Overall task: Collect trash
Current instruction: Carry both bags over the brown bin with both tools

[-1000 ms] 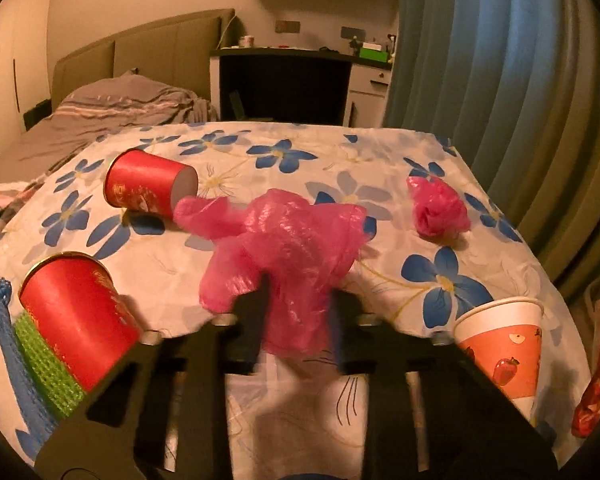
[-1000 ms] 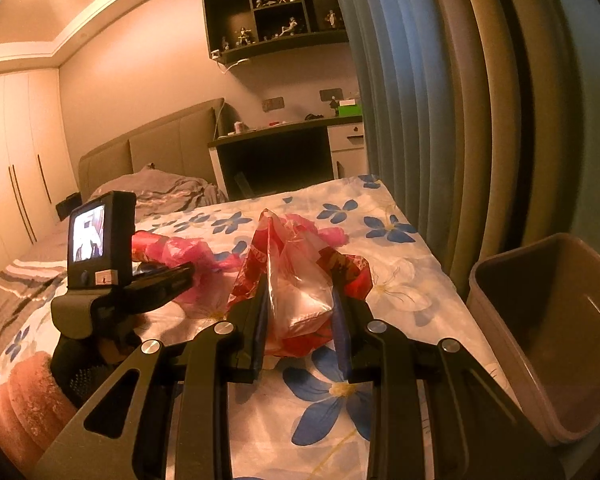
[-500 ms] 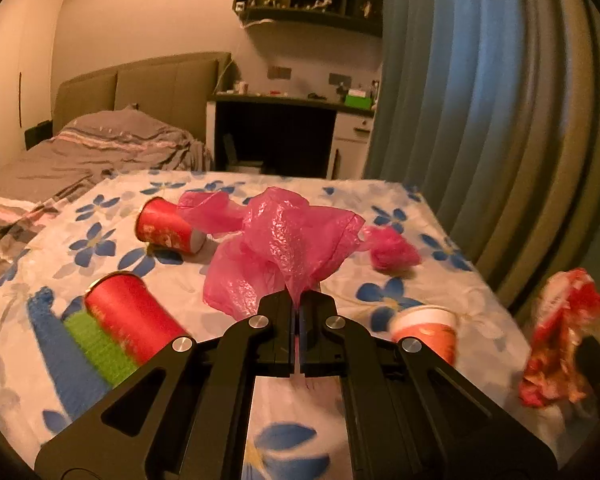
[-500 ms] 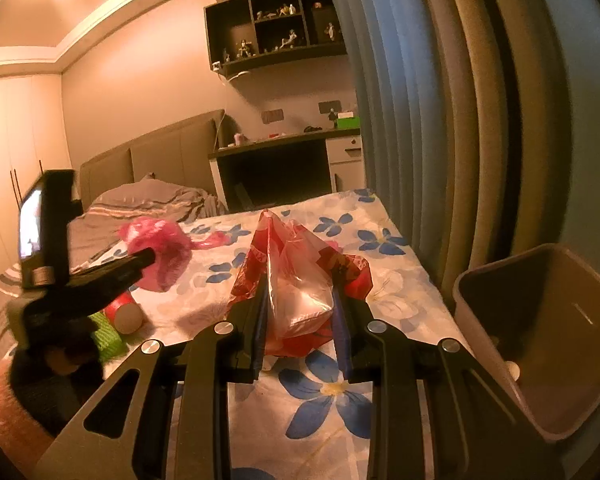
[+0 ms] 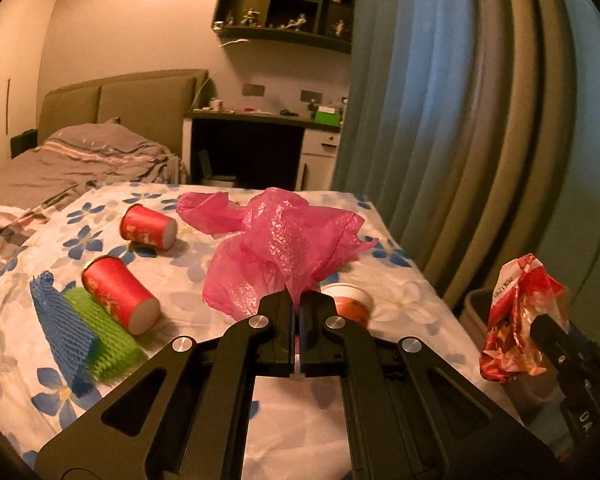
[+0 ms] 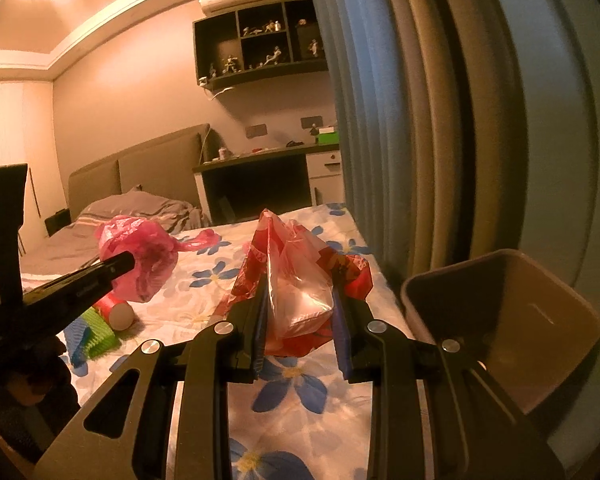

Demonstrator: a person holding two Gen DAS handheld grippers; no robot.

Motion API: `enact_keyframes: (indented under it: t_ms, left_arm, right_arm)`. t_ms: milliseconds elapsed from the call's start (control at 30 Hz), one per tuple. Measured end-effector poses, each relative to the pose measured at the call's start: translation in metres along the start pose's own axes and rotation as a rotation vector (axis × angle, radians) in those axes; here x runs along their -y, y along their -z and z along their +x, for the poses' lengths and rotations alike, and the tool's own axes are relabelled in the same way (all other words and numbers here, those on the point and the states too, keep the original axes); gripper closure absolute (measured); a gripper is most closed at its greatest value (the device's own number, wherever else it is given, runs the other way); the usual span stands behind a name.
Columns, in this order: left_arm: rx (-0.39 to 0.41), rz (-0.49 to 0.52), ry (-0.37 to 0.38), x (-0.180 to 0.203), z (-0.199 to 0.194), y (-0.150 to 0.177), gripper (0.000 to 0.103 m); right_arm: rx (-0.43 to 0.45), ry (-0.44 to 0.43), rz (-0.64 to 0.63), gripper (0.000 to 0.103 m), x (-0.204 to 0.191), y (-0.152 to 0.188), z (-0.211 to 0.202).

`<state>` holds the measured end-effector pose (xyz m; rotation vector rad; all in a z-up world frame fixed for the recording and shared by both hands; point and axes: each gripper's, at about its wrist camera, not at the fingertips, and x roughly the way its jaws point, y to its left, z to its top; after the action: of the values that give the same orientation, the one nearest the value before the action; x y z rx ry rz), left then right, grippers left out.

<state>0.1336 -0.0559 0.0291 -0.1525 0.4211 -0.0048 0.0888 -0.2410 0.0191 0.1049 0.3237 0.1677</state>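
Two hand-held grippers are raised above a tabletop (image 5: 400, 300) that we see covered in a white cloth with blue flowers. Largest of all is the blue-grey curtain (image 5: 440, 120) hanging along the right edge. Just beside the tabletop's right side stands a brown trash bin (image 6: 540, 320), its open mouth turned toward us.

The left hand-held gripper (image 5: 299, 312) has its fingers pressed almost together on a crumpled pink plastic bag (image 5: 288, 240), which is lifted above the cloth. The right hand-held gripper (image 6: 300, 312) holds a red and clear snack wrapper (image 6: 300, 280) between fingers set a little apart, close to the bin's rim and above the tabletop's right side.

On the cloth at the left lie a blue foam net (image 5: 60, 328) and a green foam net (image 5: 104, 336) touching each other, with a red paper cup (image 5: 120, 296) on its side against the green one. A second red cup (image 5: 148, 226) lies farther back. A white and orange cup (image 5: 350, 306) stands upright, partly hidden behind the left gripper's fingers.
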Motion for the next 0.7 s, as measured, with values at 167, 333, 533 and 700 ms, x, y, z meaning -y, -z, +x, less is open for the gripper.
enact_keyframes:
  t_ms: [167,333,533,700]
  left_arm:
    - [0.011,0.030,0.026,0.019,-0.004,0.001,0.103]
    - [0.014,0.054,0.051,0.035,-0.005,0.002,0.103]
    - [0.011,0.089,0.085,0.060,-0.002,0.004,0.103]
    - [0.002,0.117,0.118,0.079,0.005,0.006,0.103]
  right_arm:
    - [0.015,0.022,0.010,0.074,0.009,0.002,-0.011]
    - [0.027,0.044,0.024,0.074,0.018,0.002,-0.017]
    - [0.040,0.068,0.042,0.074,0.030,0.005,-0.025]
    - [0.045,0.093,0.059,0.074,0.038,0.006,-0.028]
